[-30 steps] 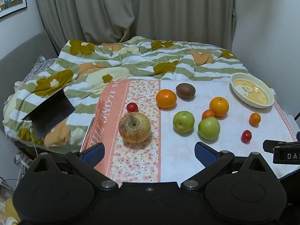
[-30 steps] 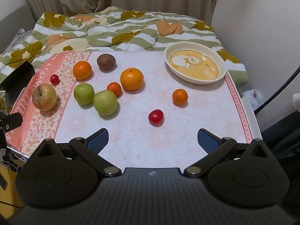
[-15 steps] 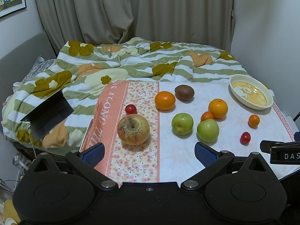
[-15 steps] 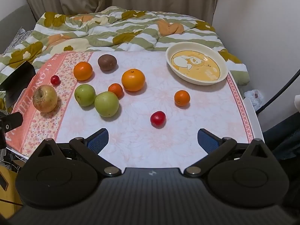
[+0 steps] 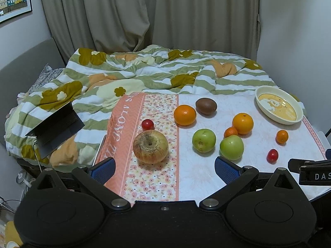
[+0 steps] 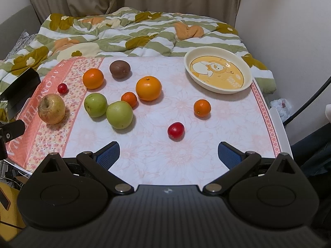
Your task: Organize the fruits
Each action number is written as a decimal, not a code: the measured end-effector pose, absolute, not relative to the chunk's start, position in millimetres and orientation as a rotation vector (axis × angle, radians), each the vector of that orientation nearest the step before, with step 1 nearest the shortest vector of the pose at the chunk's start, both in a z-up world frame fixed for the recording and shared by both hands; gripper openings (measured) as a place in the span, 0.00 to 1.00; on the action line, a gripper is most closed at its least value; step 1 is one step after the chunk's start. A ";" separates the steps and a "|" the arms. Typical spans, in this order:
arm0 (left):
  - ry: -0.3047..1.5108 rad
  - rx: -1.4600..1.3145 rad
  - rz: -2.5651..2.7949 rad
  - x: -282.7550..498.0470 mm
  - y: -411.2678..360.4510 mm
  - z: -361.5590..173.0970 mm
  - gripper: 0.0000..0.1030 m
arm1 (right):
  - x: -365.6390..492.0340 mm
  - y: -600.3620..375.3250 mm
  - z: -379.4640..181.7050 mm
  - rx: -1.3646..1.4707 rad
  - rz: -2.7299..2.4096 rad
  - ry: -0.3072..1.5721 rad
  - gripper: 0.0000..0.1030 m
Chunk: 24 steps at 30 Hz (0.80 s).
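On the cloth-covered table ahead of both grippers: 2 large round oranges (image 6: 93, 78) (image 6: 148, 88), 2 small mandarins (image 6: 129, 99) (image 6: 202, 108), 2 green apples (image 6: 95, 104) (image 6: 119, 114), 2 red cherry tomatoes (image 6: 62, 88) (image 6: 175, 130), 1 brown kiwi (image 6: 119, 69), 1 yellowish blemished apple (image 6: 51, 108), 1 cream oval dish (image 6: 218, 86)

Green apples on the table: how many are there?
2. One green apple lies near the flowered strip of the tablecloth; the other green apple sits just right of it, touching a small orange. No others show in either view.
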<state>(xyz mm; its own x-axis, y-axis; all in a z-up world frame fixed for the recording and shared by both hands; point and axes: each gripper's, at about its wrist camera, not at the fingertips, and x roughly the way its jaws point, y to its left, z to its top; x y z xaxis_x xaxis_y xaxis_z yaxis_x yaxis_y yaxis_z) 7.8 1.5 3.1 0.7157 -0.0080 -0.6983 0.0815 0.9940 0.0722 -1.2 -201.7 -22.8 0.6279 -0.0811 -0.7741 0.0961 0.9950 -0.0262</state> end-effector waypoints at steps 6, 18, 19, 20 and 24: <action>0.769 0.095 -0.050 7.7 1.5 3.9 1.00 | -6.6 -196.8 -21.1 0.024 -0.094 0.880 1.00; 0.766 0.089 -0.051 5.6 2.3 5.6 1.00 | -7.9 -201.7 -15.7 0.026 -0.095 0.874 1.00; 0.765 0.089 -0.051 5.6 1.8 5.9 1.00 | -7.6 -202.1 -16.1 0.026 -0.095 0.874 1.00; 0.766 0.089 -0.051 5.6 2.2 5.8 1.00 | -7.6 -202.3 -16.1 0.026 -0.095 0.874 1.00; 0.765 0.089 -0.053 5.5 1.6 6.7 1.00 | -7.8 -201.7 -15.1 0.029 -0.095 0.874 1.00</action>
